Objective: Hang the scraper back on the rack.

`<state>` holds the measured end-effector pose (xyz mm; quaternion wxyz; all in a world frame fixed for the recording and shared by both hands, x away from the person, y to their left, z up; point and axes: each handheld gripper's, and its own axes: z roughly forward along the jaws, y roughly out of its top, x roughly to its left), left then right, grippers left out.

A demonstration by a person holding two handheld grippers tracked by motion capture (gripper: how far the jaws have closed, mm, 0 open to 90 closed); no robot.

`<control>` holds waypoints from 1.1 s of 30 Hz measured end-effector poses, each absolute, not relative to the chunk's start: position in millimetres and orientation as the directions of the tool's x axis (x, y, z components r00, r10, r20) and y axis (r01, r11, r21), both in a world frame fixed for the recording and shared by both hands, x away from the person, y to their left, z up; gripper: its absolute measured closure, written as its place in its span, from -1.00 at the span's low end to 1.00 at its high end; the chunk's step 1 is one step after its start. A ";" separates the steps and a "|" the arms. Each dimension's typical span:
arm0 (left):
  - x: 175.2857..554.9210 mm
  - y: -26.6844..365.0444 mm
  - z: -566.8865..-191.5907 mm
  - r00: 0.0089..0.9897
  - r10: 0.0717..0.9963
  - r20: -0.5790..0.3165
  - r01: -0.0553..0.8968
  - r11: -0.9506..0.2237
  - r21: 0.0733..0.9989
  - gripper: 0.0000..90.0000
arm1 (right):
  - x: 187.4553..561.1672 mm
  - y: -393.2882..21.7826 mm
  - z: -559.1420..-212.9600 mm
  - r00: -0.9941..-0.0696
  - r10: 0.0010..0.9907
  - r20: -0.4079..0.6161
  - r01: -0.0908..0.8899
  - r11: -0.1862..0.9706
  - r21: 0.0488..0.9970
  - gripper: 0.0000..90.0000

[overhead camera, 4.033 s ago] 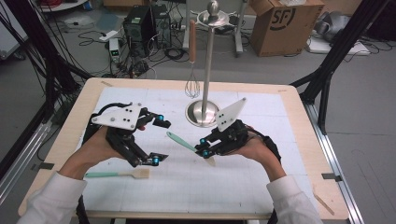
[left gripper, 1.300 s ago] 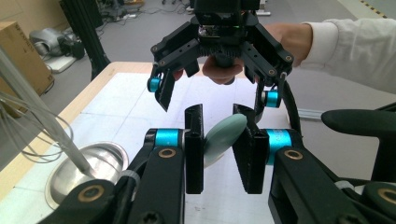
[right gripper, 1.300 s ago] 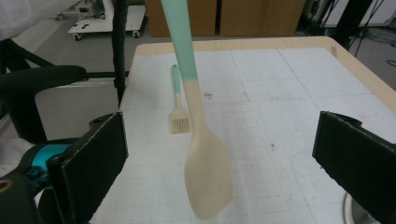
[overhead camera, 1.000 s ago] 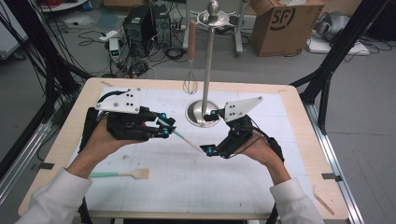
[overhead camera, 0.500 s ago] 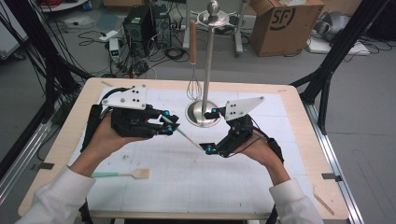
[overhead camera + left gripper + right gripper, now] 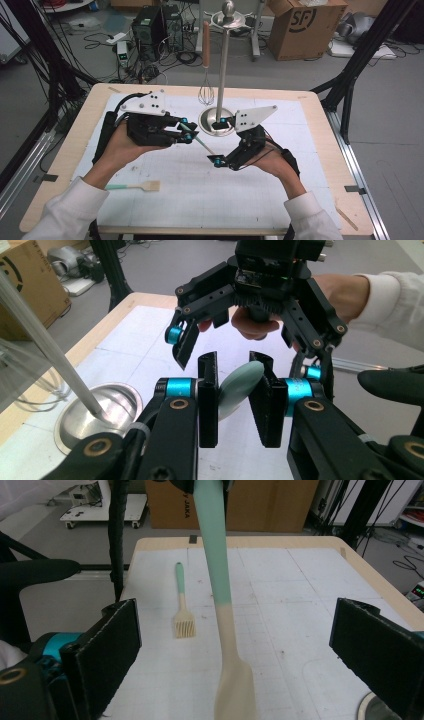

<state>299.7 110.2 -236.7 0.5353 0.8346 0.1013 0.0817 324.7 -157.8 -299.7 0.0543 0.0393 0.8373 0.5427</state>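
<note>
Right gripper view, spatula (image 6: 223, 595) with mint-green handle and cream blade, clamped by left gripper (image 6: 235, 390), right gripper (image 6: 235, 645) wide open around it

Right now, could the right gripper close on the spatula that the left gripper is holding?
Probably yes. The right gripper has its jaws wide open on either side of the spatula, with nothing between the pads and it, while the left gripper is clamped on its green end.
</note>
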 end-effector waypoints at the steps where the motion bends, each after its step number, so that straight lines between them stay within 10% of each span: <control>1: 299.9 109.7 -236.4 0.966 0.255 0.030 0.081 -0.411 0.908 0.67 | 324.7 -156.6 -300.1 -0.991 0.122 -0.047 0.007 0.406 0.914 -0.86; 9: 300.2 107.6 -235.7 0.964 0.264 0.031 0.082 -0.408 0.909 0.67 | 322.1 -149.6 -300.6 -0.992 0.113 -0.060 -0.009 0.410 0.912 -0.57; 24: 300.5 105.5 -237.0 0.970 0.243 0.010 0.093 -0.409 0.908 0.67 | 317.6 -145.3 -298.4 -0.991 0.112 -0.073 -0.020 0.410 0.912 0.78; 33: 301.3 107.6 -239.2 0.975 0.220 0.041 0.051 -0.399 0.916 0.65 | 319.0 -145.7 -296.4 -0.995 0.070 -0.069 -0.033 0.424 0.905 0.89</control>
